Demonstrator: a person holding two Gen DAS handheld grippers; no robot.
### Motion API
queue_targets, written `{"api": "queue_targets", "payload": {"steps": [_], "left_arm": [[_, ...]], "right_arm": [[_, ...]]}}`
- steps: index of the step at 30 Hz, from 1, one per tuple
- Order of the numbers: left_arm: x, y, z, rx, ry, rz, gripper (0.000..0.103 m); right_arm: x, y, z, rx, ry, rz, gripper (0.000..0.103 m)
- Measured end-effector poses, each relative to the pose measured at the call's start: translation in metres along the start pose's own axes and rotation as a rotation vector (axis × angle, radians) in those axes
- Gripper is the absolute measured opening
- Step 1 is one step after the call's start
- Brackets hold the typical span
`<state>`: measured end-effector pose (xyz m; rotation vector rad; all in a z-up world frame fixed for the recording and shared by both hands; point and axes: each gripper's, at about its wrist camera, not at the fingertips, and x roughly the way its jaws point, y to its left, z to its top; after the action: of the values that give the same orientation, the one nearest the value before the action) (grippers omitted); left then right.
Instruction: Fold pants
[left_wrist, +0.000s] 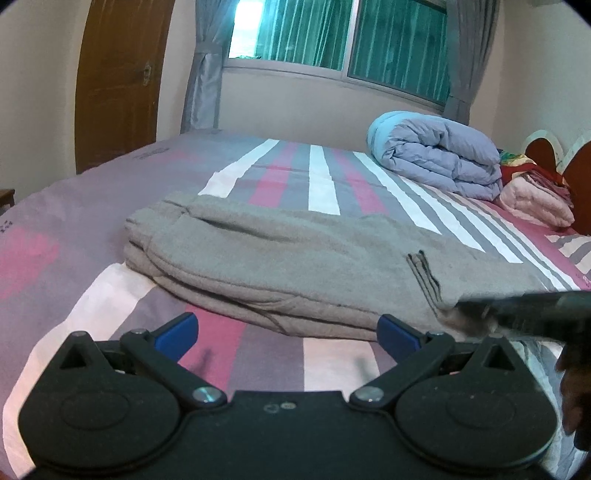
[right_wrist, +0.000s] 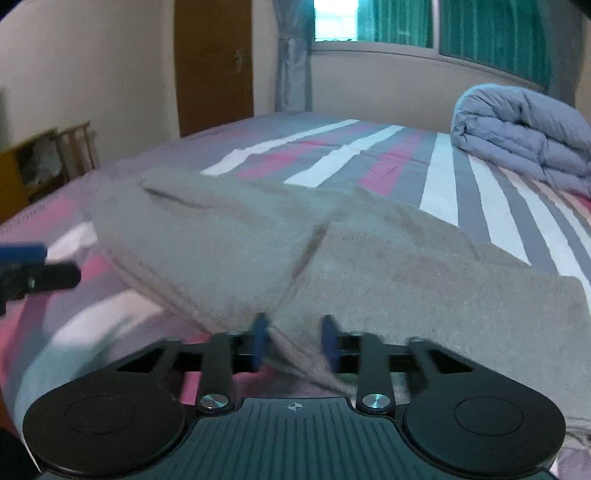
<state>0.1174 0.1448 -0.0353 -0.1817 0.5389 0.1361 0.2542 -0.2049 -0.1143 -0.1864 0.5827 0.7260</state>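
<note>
The left tongs stand wide apart, their blue pads holding nothing, and they hover low over the striped bedsheet just in front of the near edge of the pants. In the left wrist view the pad on the right side sits at the cloth's hem, though whether it touches cannot be told.

The right tongs are drawn narrow, with a fold of the grey cloth pinched between the two blue pads; the fabric bunches up and rises from that grip. In the left wrist view the right tongs appear as a dark, blurred shape coming in from the right edge, meeting the pants at the near right corner, beside a dark drawstring lying on the cloth.

The pants are grey, soft and thick, lying across the middle of the bed, already doubled into several layers that stack at the left end. In the right wrist view a crease runs diagonally through them, and the left tongs show at the left edge, apart from the cloth.

Farther back on the bed a rolled blue-grey duvet rests near the wall, with a pink folded bundle beside it by the headboard. Behind are a wooden door, grey curtains and a window with green drapes.
</note>
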Motion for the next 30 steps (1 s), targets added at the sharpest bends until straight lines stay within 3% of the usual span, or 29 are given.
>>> {"api": "queue_targets", "payload": {"steps": [2,4,7,9,13,16,19,22,25,30], "left_arm": [[0.000,0.001,0.000,-0.007,0.003,0.002,0.097],[-0.001,0.002,0.001,-0.012,-0.003,0.002,0.097],[0.001,0.002,0.002,-0.021,0.002,0.004,0.097],[0.001,0.000,0.002,-0.015,0.003,0.004,0.097],[0.003,-0.004,0.001,0.003,0.008,0.002,0.097],[0.004,-0.006,0.001,0.007,0.008,-0.006,0.097],[0.010,-0.009,0.002,0.001,0.023,-0.006,0.097],[0.016,-0.015,0.002,0.013,0.038,-0.007,0.097],[0.016,-0.024,0.002,0.052,0.042,-0.008,0.097],[0.014,-0.026,0.000,0.071,0.043,0.004,0.097]], "right_arm": [[-0.012,-0.007,0.008,0.069,-0.080,-0.049,0.012],[-0.016,-0.013,0.013,0.152,-0.126,-0.045,0.012],[0.021,-0.006,0.002,0.195,0.048,0.059,0.016],[0.016,-0.004,0.005,0.174,0.032,0.055,0.019],[-0.028,-0.018,0.010,0.164,-0.081,0.076,0.023],[-0.070,-0.057,0.003,0.227,-0.138,0.005,0.023],[-0.104,-0.099,-0.014,0.258,-0.123,-0.071,0.023],[-0.125,-0.119,-0.033,0.281,-0.095,-0.070,0.023],[-0.128,-0.120,-0.041,0.302,-0.071,-0.023,0.023],[-0.092,-0.087,-0.031,0.281,-0.019,0.053,0.023]]}}
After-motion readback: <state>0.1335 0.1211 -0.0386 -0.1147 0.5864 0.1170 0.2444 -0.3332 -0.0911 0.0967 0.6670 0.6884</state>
